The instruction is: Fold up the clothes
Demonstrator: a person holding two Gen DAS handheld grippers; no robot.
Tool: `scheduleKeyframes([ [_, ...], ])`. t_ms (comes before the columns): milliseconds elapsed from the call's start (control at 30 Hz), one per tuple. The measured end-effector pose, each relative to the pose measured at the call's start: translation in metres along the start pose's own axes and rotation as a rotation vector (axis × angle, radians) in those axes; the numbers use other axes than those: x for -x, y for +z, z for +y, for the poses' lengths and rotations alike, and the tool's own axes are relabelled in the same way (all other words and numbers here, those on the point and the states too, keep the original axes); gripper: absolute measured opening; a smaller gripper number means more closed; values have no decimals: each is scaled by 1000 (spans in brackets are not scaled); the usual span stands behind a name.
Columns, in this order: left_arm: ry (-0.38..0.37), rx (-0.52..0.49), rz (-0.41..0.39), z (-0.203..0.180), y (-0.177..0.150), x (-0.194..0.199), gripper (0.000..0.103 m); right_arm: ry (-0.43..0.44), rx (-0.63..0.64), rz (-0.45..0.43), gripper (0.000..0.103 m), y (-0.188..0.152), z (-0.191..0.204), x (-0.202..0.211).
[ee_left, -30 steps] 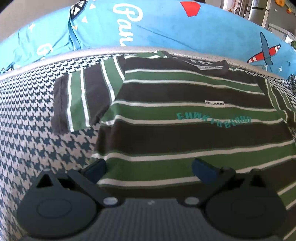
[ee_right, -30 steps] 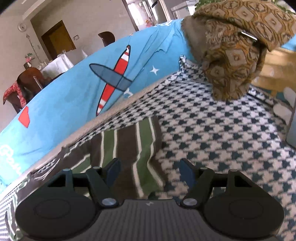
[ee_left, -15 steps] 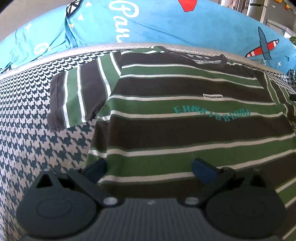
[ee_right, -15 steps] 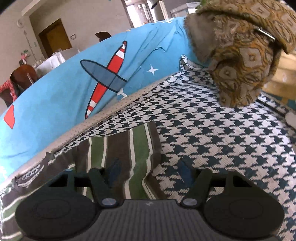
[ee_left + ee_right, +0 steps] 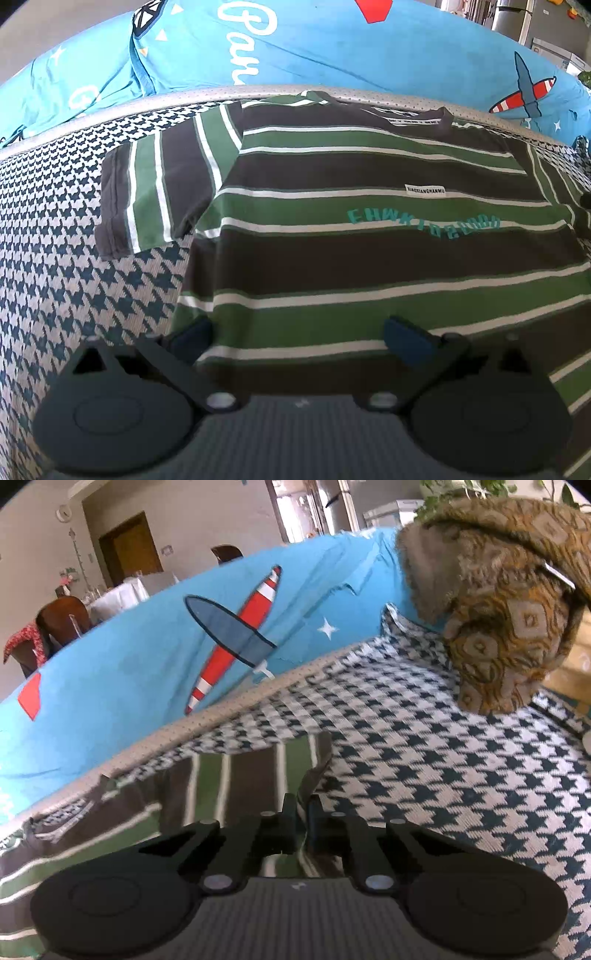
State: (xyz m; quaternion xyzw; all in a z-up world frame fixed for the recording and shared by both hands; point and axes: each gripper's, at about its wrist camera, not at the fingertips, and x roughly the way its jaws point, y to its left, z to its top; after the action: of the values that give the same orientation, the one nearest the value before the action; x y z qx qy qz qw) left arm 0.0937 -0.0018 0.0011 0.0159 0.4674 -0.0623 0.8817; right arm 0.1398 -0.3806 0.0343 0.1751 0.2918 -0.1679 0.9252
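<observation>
Your striped T-shirt (image 5: 369,258) lies flat, front up, on the houndstooth cover (image 5: 55,258). A white label on its chest reads XIAOXIANGHANMU; the teal lettering below it is too blurred to read. The blue sheet (image 5: 295,48) behind shows "Pan" in white script. Your left gripper (image 5: 297,334) hovers over the hem, fingers spread wide. Your right gripper (image 5: 302,821) has its fingers pressed together, pinching the shirt's sleeve (image 5: 258,775) edge.

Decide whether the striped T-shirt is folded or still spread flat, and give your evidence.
Spread flat. The striped T-shirt lies open on the houndstooth cover, one sleeve out sideways; the right tongs pinch the other sleeve's edge.
</observation>
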Motion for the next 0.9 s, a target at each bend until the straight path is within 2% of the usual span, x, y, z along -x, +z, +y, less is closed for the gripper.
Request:
scheduleKeyframes([
  [200, -4, 18, -1, 1, 0, 1, 103, 123, -13, -62, 8, 11, 22, 22],
  [400, -11, 69, -13, 7, -1, 4, 103, 380, 87, -98, 8, 3, 68, 52],
  [533, -6, 87, -14, 10, 0, 4, 103, 560, 204, -17, 11, -17, 100, 55],
  [600, -7, 92, -15, 11, 0, 5, 103, 606, 256, 34, 12, -26, 111, 55],
  [733, -6, 107, -24, 14, 1, 6, 103, 609, 248, 23, 12, -23, 110, 56],
  [900, -5, 120, -25, 17, 2, 7, 103, 504, 176, 12, 17, -11, 90, 50],
])
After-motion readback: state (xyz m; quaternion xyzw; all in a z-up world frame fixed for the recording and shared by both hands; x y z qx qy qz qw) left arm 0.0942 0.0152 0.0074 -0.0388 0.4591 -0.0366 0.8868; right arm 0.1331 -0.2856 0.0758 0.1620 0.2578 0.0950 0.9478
